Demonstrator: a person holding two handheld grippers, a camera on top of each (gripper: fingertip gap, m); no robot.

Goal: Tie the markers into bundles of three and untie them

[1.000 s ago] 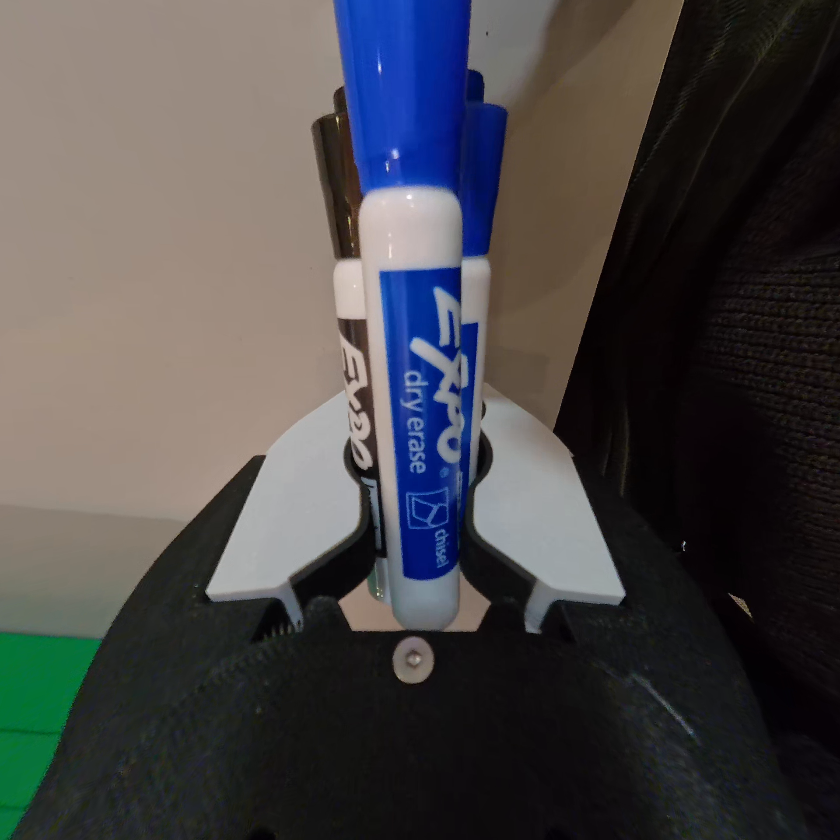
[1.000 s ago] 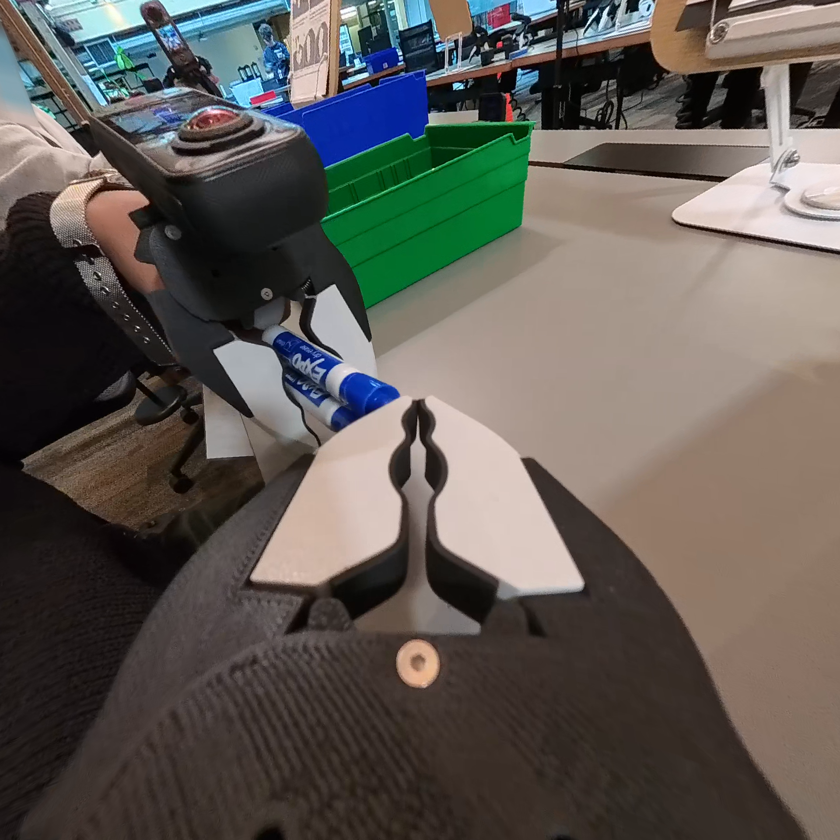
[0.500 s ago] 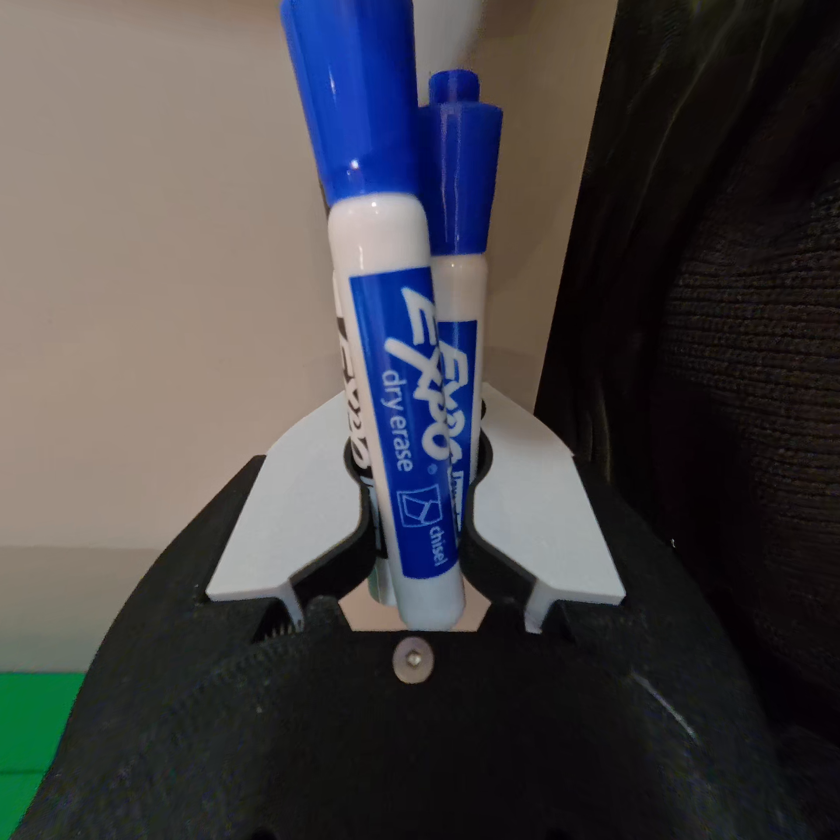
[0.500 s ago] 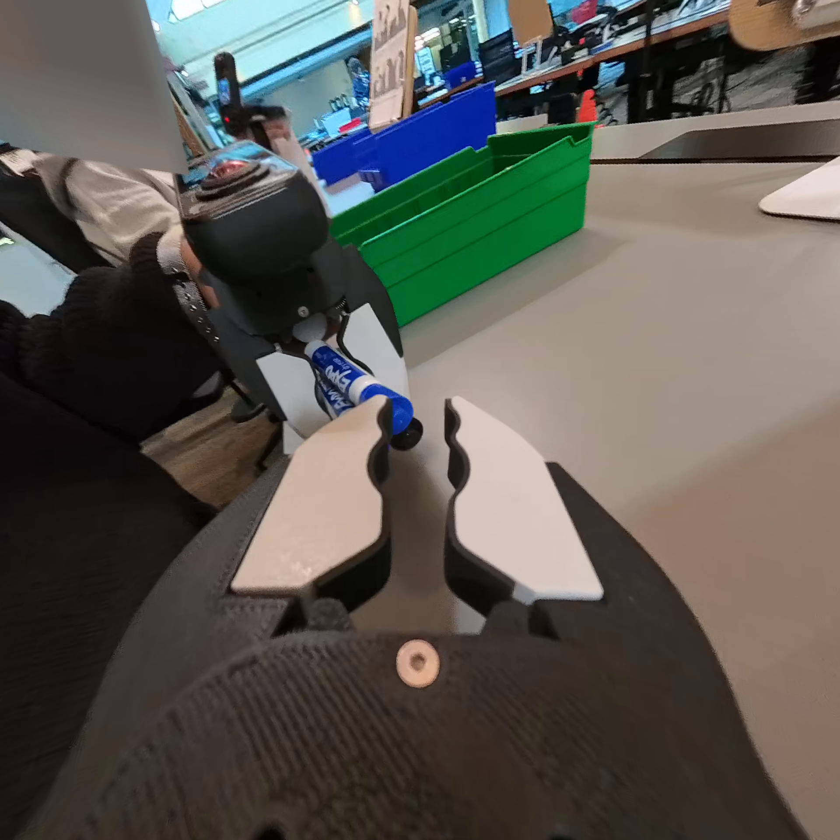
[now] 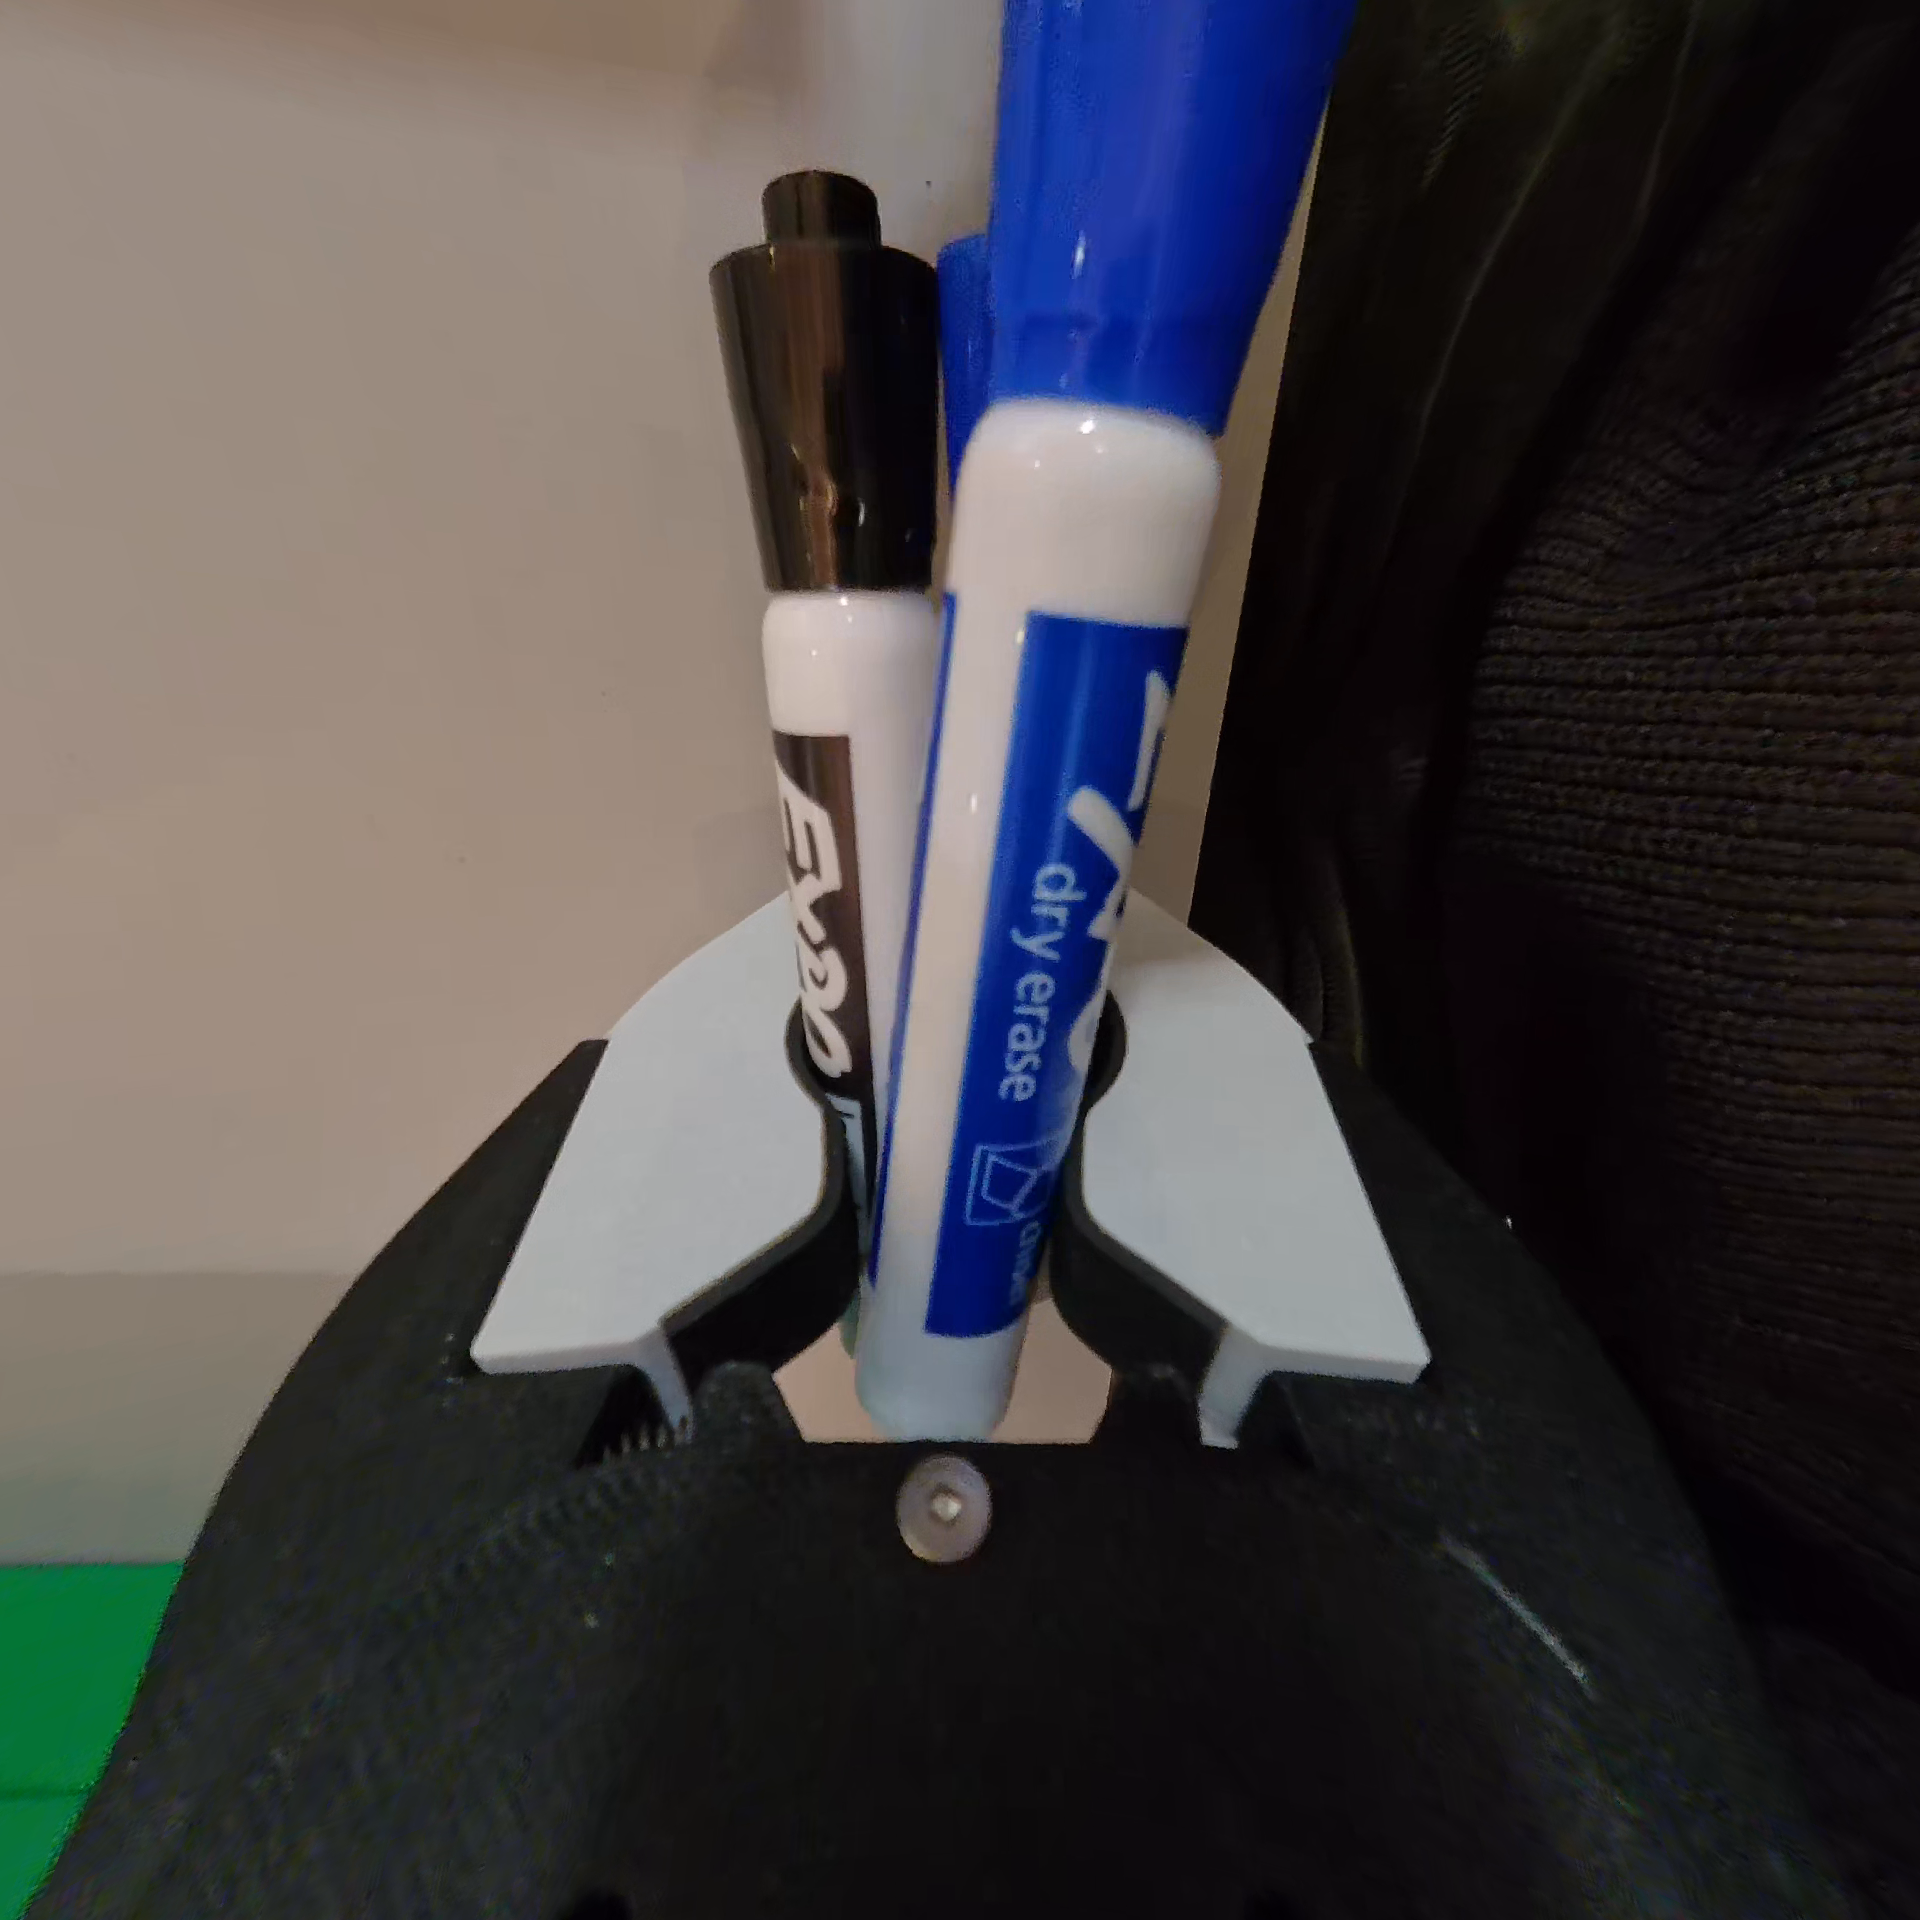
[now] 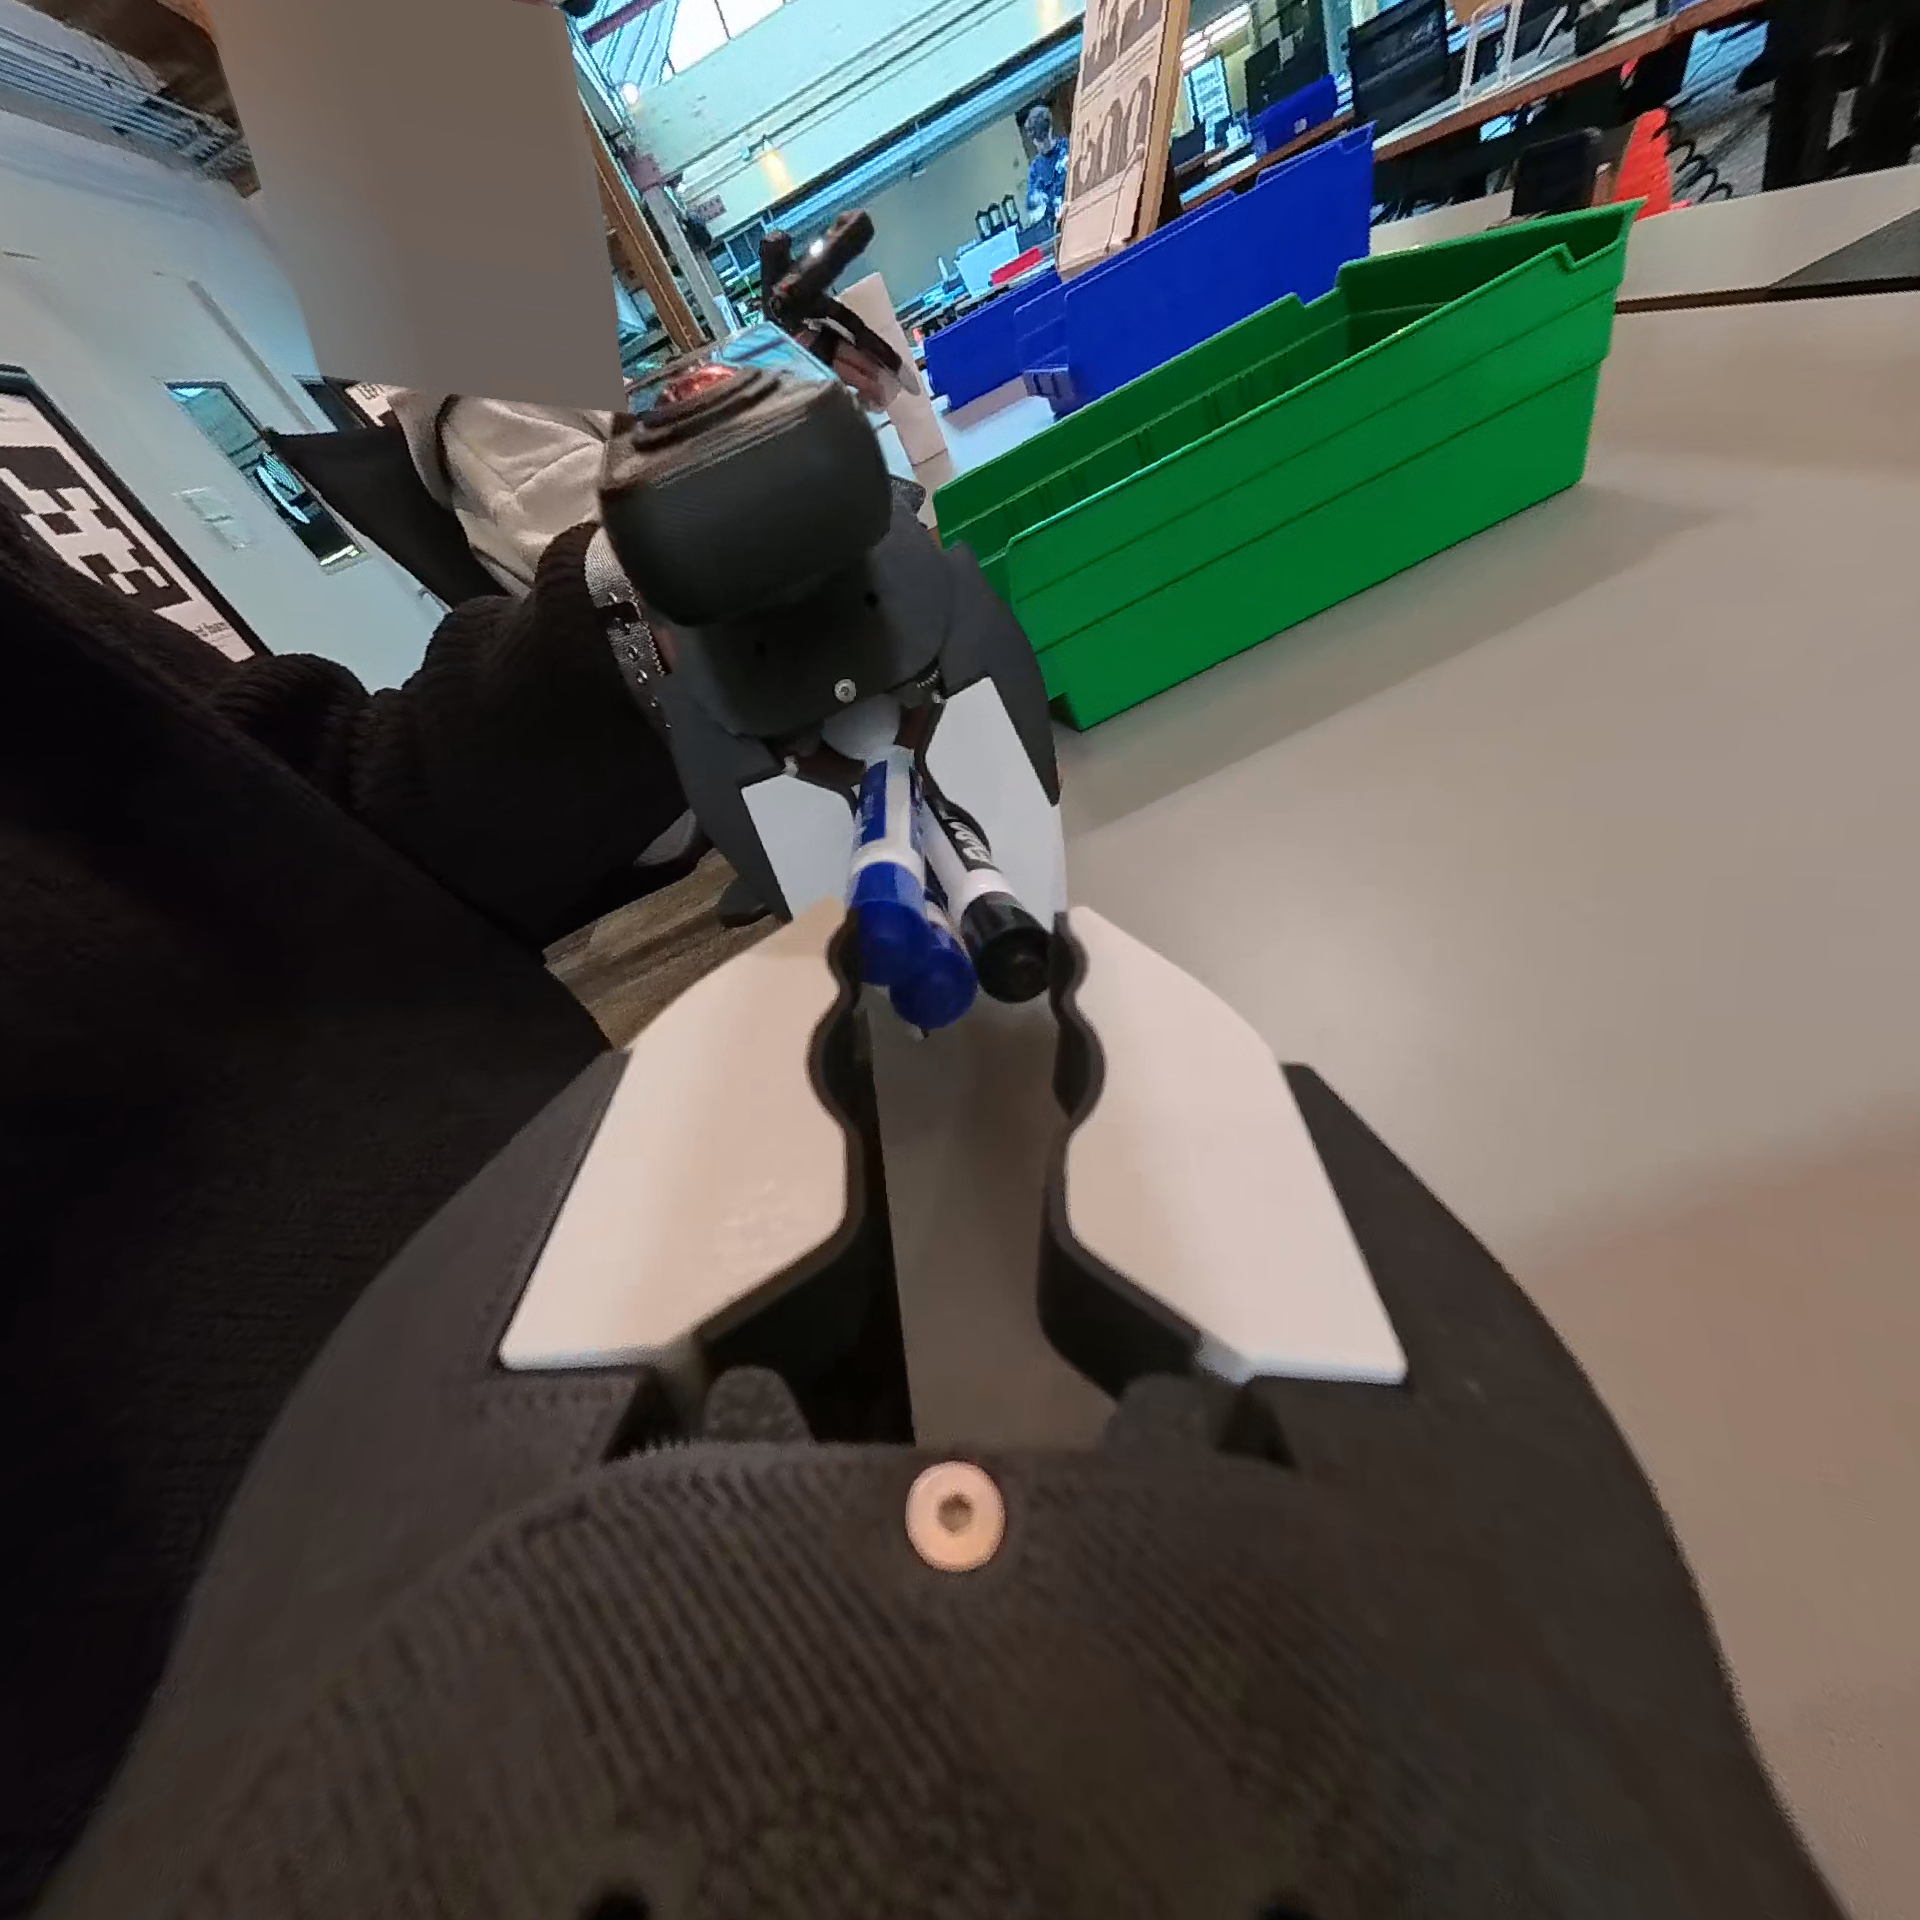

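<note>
- Left gripper (image 5: 961,997): I see it clamped on a bundle of markers, fingers pressed against the barrels; caps point away from it.
- Blue marker (image 5: 1049,831): foremost in the bundle, butt end near the gripper's screw.
- Black marker (image 5: 831,582): just left of the blue one, touching it. A second blue cap (image 5: 961,343) peeks out behind.
- Right gripper (image 6: 951,956): I see its jaws parted, holding nothing; the marker caps (image 6: 940,951) sit between its fingertips. Whether they touch I cannot tell.
- Table (image 6: 1507,935): grey, under both grippers.
- Green bin (image 6: 1299,499): on the table, beyond the left gripper.
- Blue bins (image 6: 1195,301): behind the green one.
</note>
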